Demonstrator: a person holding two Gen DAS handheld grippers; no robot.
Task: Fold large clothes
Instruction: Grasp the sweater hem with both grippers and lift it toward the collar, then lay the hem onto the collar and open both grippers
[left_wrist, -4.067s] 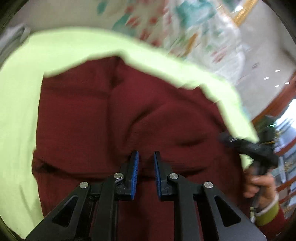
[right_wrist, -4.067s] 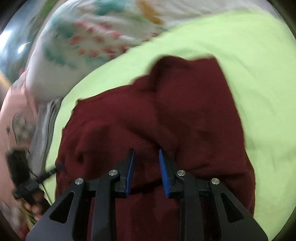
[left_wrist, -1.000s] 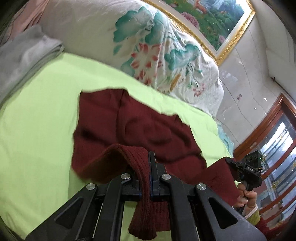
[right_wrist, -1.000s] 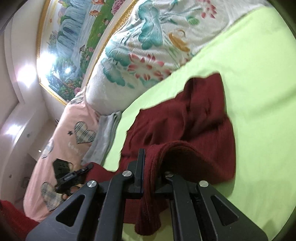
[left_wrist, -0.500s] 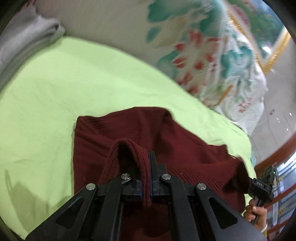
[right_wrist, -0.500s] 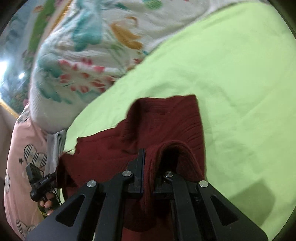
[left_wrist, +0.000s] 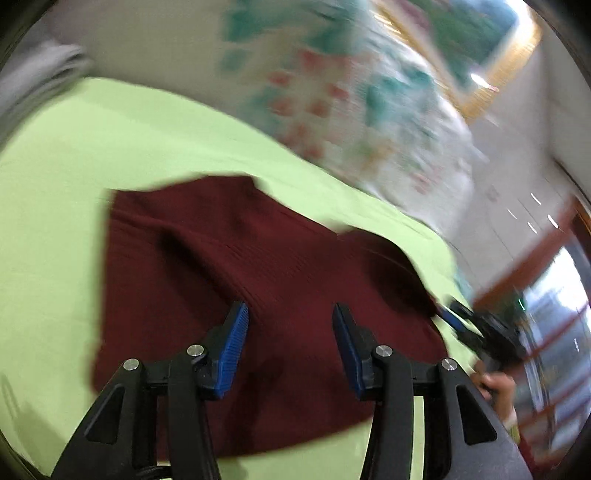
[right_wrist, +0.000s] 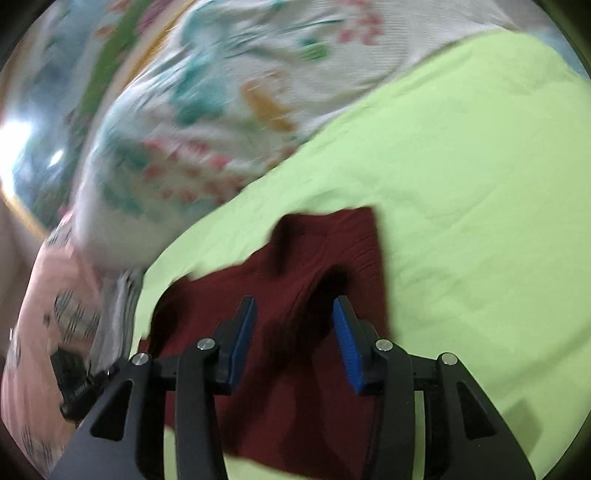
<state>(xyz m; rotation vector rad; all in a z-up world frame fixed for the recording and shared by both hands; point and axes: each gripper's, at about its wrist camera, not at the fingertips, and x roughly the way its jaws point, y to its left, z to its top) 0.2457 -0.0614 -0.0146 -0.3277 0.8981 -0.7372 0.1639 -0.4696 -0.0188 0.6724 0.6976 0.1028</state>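
Left wrist view showed my left claw with its jaws opening, nothing pinched between the blue pads, the dark red sweater lying beneath them on the lime green bed sheet. My right claw was opening likewise above the sweater's other edge, cloth below it but not gripped. The sweater sat folded near the floral pillow. To finish this release well, I judged both claws should spread fully and lift straight off the sweater, so no ribbed knit snagged on a pad and dragged the fold crooked.
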